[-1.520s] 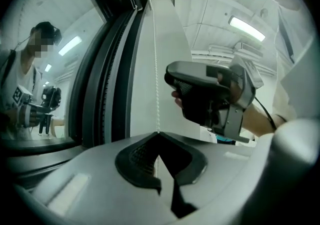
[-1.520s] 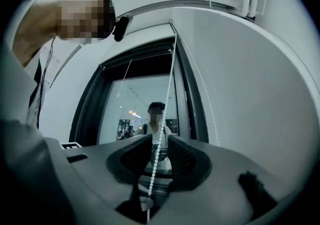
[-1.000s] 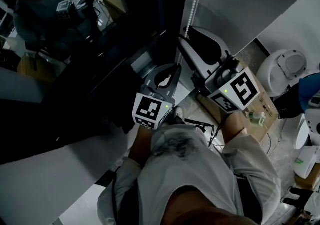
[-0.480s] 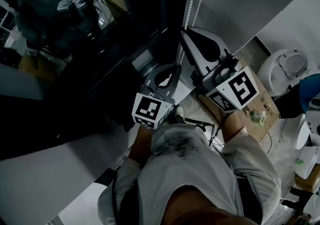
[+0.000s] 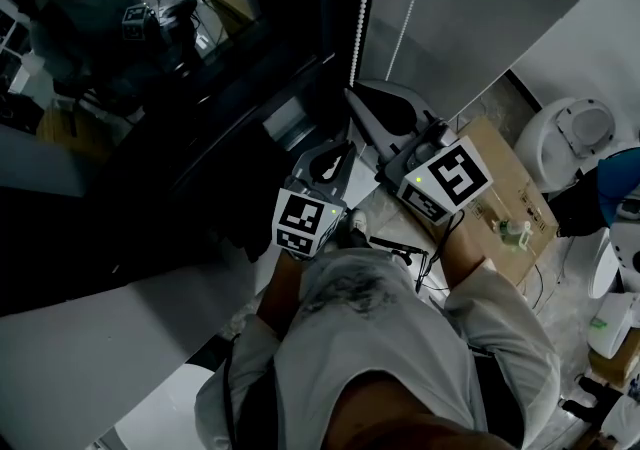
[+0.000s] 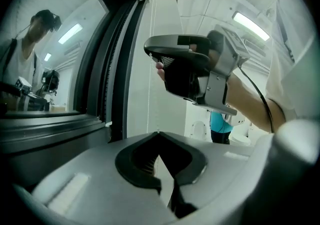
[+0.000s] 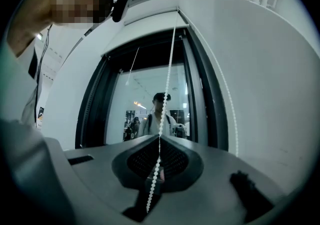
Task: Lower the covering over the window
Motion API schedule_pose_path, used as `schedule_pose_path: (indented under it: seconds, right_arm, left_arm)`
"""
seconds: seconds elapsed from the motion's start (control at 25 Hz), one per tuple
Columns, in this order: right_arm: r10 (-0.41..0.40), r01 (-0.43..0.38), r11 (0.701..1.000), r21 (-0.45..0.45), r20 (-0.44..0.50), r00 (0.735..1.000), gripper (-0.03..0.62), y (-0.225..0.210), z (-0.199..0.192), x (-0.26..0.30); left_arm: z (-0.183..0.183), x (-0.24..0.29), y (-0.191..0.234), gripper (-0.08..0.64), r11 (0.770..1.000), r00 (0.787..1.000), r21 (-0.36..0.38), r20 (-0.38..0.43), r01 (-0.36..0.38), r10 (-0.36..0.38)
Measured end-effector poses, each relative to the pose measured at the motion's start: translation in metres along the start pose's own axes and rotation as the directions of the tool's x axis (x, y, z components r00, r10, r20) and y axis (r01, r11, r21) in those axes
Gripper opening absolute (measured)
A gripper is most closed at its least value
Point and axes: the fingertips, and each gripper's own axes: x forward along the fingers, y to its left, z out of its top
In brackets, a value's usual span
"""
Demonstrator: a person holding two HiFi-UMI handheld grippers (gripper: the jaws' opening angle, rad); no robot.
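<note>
1. Risk, left: the left tool (image 6: 158,133) may be closed beside the strand, not on it. A downward pull would then slide off.
2. Risk, right: the bead chain (image 7: 167,69) could slip through the pads, or jam if dragged against the window frame (image 7: 202,99).
3. Left tool: pressed together. A thin strand rises from its tips; pinch unconfirmed.
4. Right tool (image 7: 159,136): pinching the bead chain at the window's right edge.
5. Covering: none seen across the window glass (image 7: 150,99); judged not yet lowered.
</note>
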Motion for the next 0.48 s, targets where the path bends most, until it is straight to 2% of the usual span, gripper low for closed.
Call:
schedule_pose_path:
  seconds: [0.24, 0.48]
  right_arm:
    - [-0.010, 0.010, 1.000, -0.003, -0.067, 0.998, 0.018, 0.003, -0.032, -0.005]
    - [-0.022, 0.024, 1.000, 0.019, -0.120, 0.993, 0.018, 0.006, -0.062, -0.014]
  left_arm:
    - [-0.032, 0.003, -0.001, 0.006, 1.000, 0.997, -0.021, -0.072, 0.001, -0.003]
    - [-0.065, 0.003, -0.012, 0.006, 0.998, 0.989, -0.050, -0.140, 0.030, -0.037]
